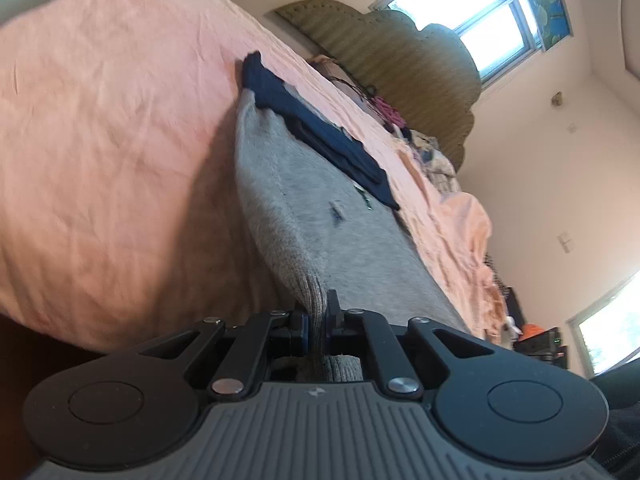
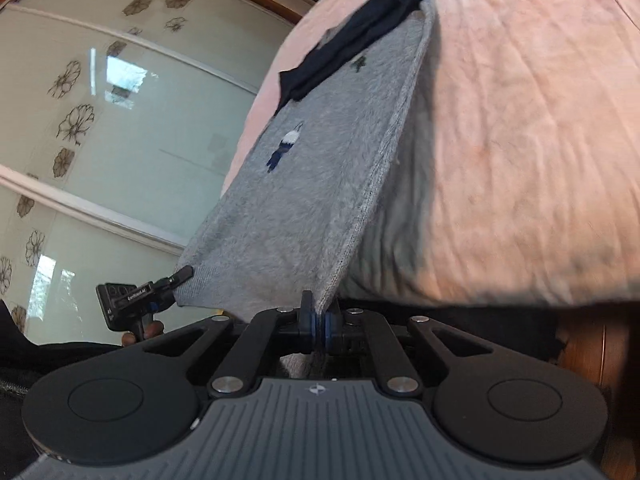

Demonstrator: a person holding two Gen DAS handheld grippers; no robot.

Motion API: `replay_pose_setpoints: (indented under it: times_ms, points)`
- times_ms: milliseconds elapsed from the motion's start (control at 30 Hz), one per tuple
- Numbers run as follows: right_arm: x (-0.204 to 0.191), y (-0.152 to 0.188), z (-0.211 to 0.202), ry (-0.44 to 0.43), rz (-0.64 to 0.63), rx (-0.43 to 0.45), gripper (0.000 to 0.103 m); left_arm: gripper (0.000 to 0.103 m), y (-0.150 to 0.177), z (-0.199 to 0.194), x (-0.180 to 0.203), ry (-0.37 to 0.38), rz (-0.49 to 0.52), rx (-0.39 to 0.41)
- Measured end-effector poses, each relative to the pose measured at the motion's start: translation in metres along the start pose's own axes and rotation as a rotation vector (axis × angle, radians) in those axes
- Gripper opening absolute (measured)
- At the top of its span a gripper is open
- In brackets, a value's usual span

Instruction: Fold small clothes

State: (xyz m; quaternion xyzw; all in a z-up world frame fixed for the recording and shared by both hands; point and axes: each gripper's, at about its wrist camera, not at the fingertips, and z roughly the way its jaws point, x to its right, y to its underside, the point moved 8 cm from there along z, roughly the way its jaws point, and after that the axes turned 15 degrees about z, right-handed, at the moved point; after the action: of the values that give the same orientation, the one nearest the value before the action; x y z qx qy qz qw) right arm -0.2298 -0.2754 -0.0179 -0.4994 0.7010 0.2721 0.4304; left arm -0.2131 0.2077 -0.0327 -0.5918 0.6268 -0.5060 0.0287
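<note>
Both my left gripper (image 1: 319,312) and right gripper (image 2: 319,320) are clamped on the fuzzy grey sweater's (image 2: 304,184) ribbed near hem, navy collar at the far end.

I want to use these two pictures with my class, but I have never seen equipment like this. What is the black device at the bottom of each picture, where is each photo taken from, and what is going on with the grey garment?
No robot is here: a person holds a two-fingered gripper in each hand, and each gripper carries a wide-angle camera looking forward along its fingers. So one picture is the view from the left gripper, the other from the right gripper.

The surface is a bed with a pink sheet. On it lies a grey sweater with small embroidered marks, and a dark navy garment lies across its far end.

Both grippers are shut on the sweater's ribbed near hem, one at each corner. The right view also shows the left gripper pinching its corner, held by the person's hand. The near edge is raised off the bed.
</note>
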Motion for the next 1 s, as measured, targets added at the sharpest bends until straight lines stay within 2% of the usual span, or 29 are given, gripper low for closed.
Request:
replay_pose_setpoints:
  times_ms: [100,200,300,400,467,533,633,667,700,733,767,800,833,867,900,967,1000]
  points:
    - [-0.002,-0.005,0.001,-0.09,0.041,0.025,0.01,0.006,-0.011,0.014,0.005,0.068,-0.011,0.013]
    - [-0.026,-0.025,0.001,-0.163,0.01,0.051,0.01,0.007,-0.053,0.029,0.016,0.129,0.039,0.079]
    - [-0.055,-0.076,0.006,-0.247,-0.037,0.124,0.011,0.007,-0.109,0.058,0.016,0.189,0.049,0.171]
    - [-0.073,-0.152,0.017,-0.344,-0.027,0.233,0.011,0.007,-0.168,0.102,0.008,0.228,0.026,0.237]
    - [-0.076,-0.214,0.026,-0.404,0.028,0.3,0.011,0.007,-0.206,0.139,-0.004,0.185,0.017,0.251]
    - [-0.074,-0.272,0.042,-0.413,0.088,0.351,0.011,0.007,-0.24,0.18,-0.022,0.1,-0.008,0.244]
    - [-0.066,-0.349,0.071,-0.358,0.183,0.42,0.012,0.008,-0.278,0.236,-0.062,-0.107,-0.022,0.187]
    - [-0.06,-0.369,0.081,-0.313,0.205,0.453,0.016,0.009,-0.284,0.249,-0.075,-0.161,-0.051,0.168]
    - [-0.053,-0.385,0.09,-0.257,0.247,0.491,0.025,0.012,-0.287,0.258,-0.084,-0.186,-0.077,0.149]
    - [-0.047,-0.394,0.098,-0.212,0.271,0.501,0.054,0.018,-0.291,0.261,-0.091,-0.188,-0.105,0.141]
    - [-0.044,-0.398,0.104,-0.179,0.273,0.508,0.07,0.023,-0.292,0.26,-0.093,-0.18,-0.13,0.154]
    - [-0.043,-0.4,0.105,-0.154,0.266,0.532,0.088,0.033,-0.292,0.254,-0.093,-0.169,-0.135,0.187]
    - [-0.044,-0.397,0.106,-0.145,0.24,0.549,0.09,0.054,-0.291,0.247,-0.091,-0.157,-0.113,0.22]
    - [-0.048,-0.393,0.105,-0.159,0.202,0.541,0.09,0.067,-0.288,0.238,-0.089,-0.164,-0.084,0.247]
    - [-0.05,-0.389,0.105,-0.166,0.17,0.531,0.09,0.087,-0.285,0.229,-0.089,-0.192,-0.062,0.273]
    - [-0.052,-0.381,0.104,-0.133,0.107,0.523,0.09,0.087,-0.28,0.218,-0.086,-0.247,0.024,0.302]
    - [-0.054,-0.377,0.104,-0.105,0.071,0.513,0.09,0.087,-0.276,0.219,-0.076,-0.251,0.119,0.268]
